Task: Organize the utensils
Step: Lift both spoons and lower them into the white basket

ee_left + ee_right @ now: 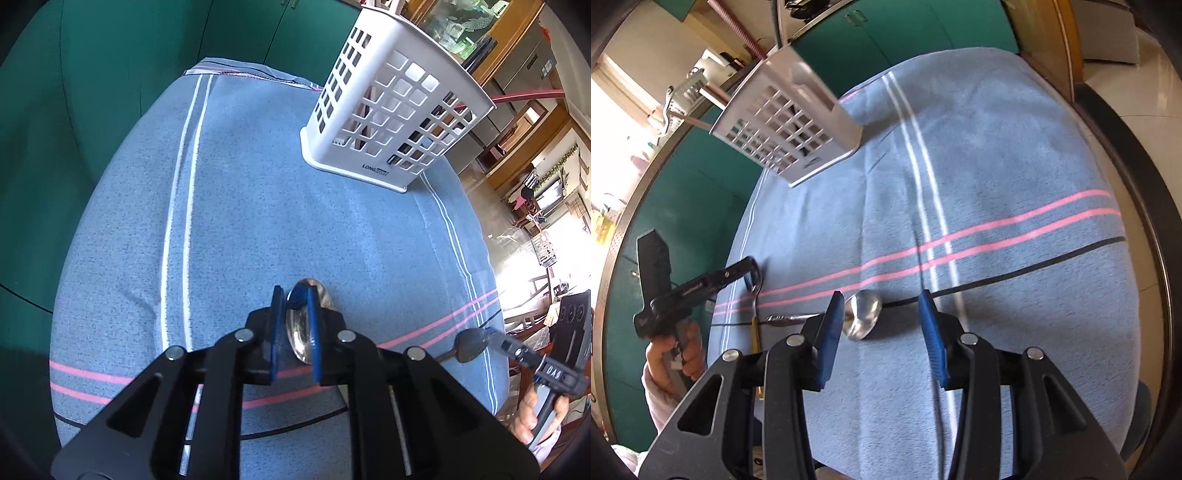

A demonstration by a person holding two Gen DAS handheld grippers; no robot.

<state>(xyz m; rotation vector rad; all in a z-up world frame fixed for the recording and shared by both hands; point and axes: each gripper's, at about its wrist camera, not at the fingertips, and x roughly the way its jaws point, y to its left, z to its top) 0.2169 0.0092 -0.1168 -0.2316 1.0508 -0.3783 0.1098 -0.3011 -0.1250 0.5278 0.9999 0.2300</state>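
Observation:
My left gripper point(295, 299) is shut on the bowl of a steel spoon point(301, 332), holding it above the blue striped cloth point(258, 206). In the right wrist view the left gripper point(751, 275) holds that utensil upright, gold handle point(756, 343) hanging down. My right gripper point(882, 310) is open and empty, low over the cloth; it also shows in the left wrist view point(491, 332). A second steel spoon point(862, 314) lies on the cloth just beyond its left finger, also visible in the left wrist view point(469, 345). A white slotted utensil holder point(391, 107) stands at the far side point(790, 122).
The cloth point(997, 166) covers a round table with green cabinets point(92, 74) behind it. A few utensils show through the holder's slots. Wooden furniture and a bright window point(535, 258) lie beyond the table's right edge.

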